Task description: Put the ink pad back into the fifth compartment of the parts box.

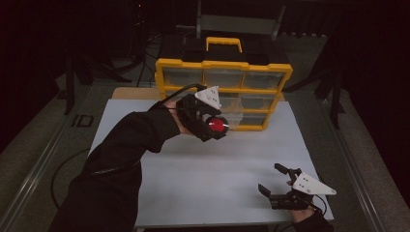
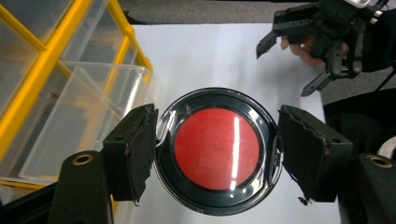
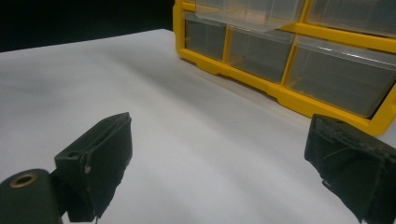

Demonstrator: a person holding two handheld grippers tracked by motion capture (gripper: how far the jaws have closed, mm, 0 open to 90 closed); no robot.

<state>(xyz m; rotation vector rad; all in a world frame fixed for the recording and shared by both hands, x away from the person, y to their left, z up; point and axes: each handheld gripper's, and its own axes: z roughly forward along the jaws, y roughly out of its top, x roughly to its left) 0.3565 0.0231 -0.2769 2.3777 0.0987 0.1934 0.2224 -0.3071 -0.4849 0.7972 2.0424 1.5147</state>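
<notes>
A round black-rimmed case with a red centre [image 2: 216,149] sits between the pads [image 2: 140,149] of my left gripper [image 2: 217,119], which is shut on its rim. In the high view that gripper [image 1: 213,127] holds the case [image 1: 218,125] above the white table, just in front of the yellow organiser [image 1: 223,65]. Beside the case, a clear drawer [image 2: 84,116] sticks out of the organiser. My right gripper [image 1: 269,177] rests low near the table's front right corner, jaws wide open with nothing between them. Its own view looks past the gripper [image 3: 223,120] across the table toward the organiser [image 3: 280,95].
The white table top [image 1: 208,174] lies between the two grippers. The organiser holds several clear drawers in a yellow frame with a handle [image 1: 224,43] on top. Metal rails [image 1: 34,169] run along both sides of the table. Dark surroundings lie beyond.
</notes>
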